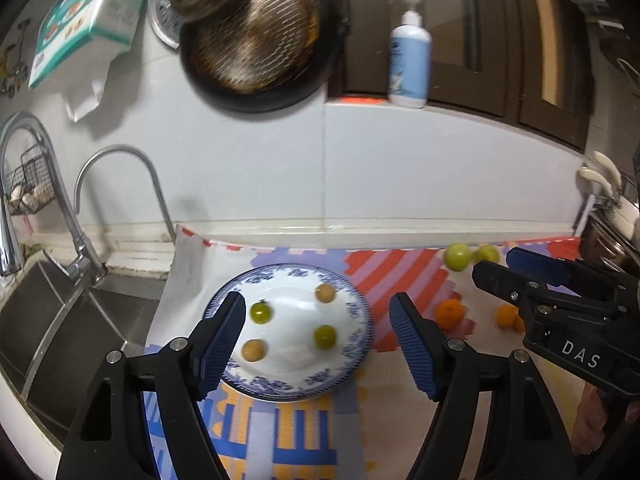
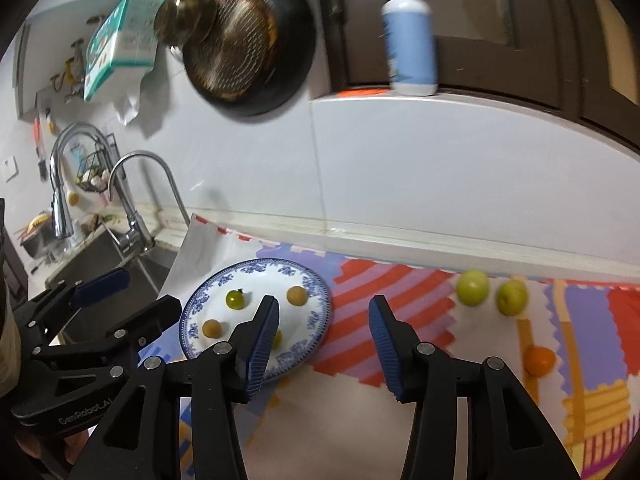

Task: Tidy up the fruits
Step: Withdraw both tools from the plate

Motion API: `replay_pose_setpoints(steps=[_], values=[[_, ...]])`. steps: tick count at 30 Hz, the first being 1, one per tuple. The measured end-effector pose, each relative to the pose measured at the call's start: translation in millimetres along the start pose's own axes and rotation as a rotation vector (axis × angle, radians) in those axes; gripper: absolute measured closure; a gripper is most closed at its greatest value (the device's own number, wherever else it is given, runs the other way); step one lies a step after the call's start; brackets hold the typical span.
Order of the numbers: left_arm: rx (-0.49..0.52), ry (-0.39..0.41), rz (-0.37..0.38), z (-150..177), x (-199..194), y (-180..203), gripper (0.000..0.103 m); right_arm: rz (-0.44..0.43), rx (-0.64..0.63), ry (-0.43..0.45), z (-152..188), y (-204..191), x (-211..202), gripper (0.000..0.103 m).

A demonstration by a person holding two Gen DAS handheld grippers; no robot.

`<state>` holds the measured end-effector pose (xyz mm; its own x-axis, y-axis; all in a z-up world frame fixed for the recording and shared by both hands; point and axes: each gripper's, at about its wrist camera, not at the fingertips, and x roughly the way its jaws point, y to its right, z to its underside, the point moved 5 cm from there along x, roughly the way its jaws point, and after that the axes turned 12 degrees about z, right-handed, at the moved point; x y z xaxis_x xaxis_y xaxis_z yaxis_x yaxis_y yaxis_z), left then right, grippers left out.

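A: The left hand-held gripper (image 1: 318,340) is spread and empty at bottom centre; so is the right hand-held gripper (image 2: 324,344).

B: Probably just unloaded. Four small fruits sit spaced apart on the blue-patterned white plate (image 1: 344,376); green fruits (image 2: 473,288) and an orange (image 2: 540,360) wait farther right on the surface.

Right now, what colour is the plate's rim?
The plate is white with a blue flower-patterned rim, clearest in the left wrist view.

Home kitchen: sink (image 1: 60,312), faucet (image 1: 120,184), hanging pan (image 1: 260,40)
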<state>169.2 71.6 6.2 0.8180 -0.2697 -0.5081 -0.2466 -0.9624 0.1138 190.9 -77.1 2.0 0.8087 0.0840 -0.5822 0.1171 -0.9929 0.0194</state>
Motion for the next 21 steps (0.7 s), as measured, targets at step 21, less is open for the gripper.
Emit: replay_pose_setpoints(steps=[21], values=[[0.096, 0.034, 0.088, 7.1, -3.0, 80.3, 0.023, 0.219, 0.145, 0.03, 38.5, 92.6, -63.9, 0.055]])
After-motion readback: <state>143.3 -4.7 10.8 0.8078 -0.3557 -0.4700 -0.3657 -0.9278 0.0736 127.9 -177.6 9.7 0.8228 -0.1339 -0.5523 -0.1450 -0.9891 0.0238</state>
